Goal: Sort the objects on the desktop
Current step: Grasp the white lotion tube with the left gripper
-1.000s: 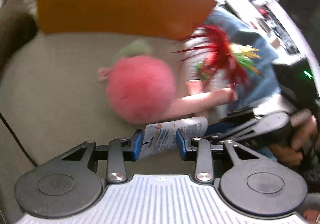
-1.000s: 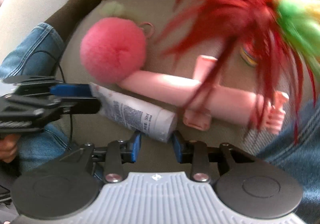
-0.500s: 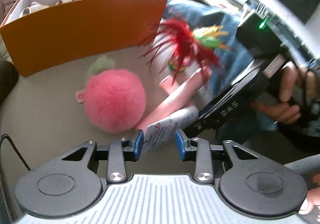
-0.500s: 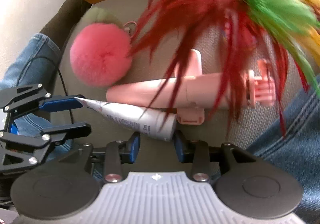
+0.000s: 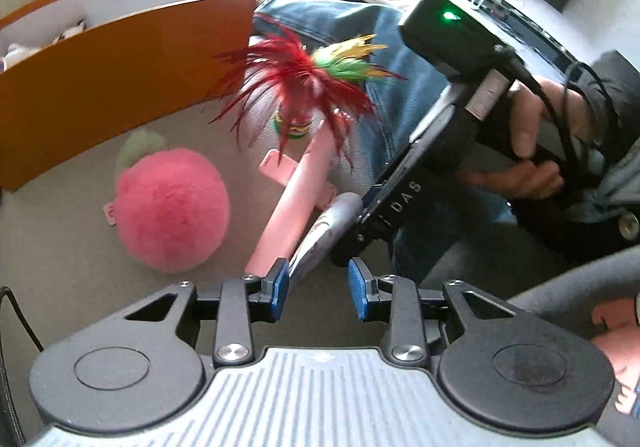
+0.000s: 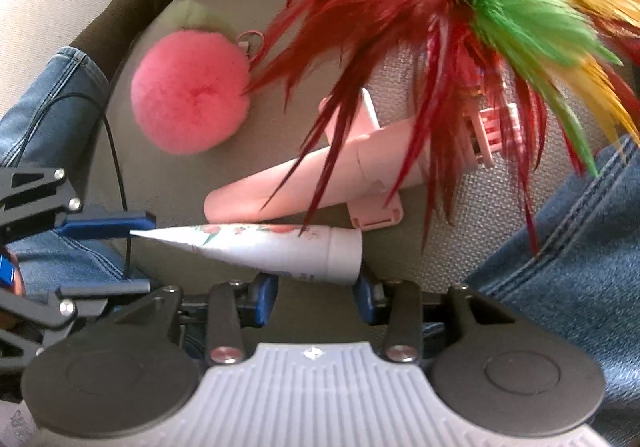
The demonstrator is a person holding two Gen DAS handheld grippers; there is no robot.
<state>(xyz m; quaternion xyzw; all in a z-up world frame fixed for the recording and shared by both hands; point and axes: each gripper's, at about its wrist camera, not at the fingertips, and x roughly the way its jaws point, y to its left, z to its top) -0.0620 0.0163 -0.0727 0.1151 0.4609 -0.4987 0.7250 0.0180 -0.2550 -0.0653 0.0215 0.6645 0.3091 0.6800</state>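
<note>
White tube [image 6: 280, 251] with red flower print is lying flat on the beige cushion [image 6: 460, 183], cap end pointing at the right gripper [image 6: 316, 297] and the crimped flat end pointing at the left gripper [image 5: 318, 289]. Right gripper's blue pads sit either side of the cap, spread a bit wider than it, so open and not squeezing as far as I can see. Left gripper's pads are apart too, with the crimped tip just at the left pad [image 5: 279, 283], touching or nearly, hard to say. Right behind the tube and touching it along its length is a pink plastic fan [image 6: 320, 179], with a red, green and yellow feather toy [image 6: 460, 7] draped over its far end. Fluffy pink pompom [image 6: 192, 95] sits near the fan's handle end, apart from the tube. Orange box [image 5: 120, 87] stands at the back of the cushion, something pale inside, can't tell what. Jeans [image 6: 580, 247] on both sides.
</note>
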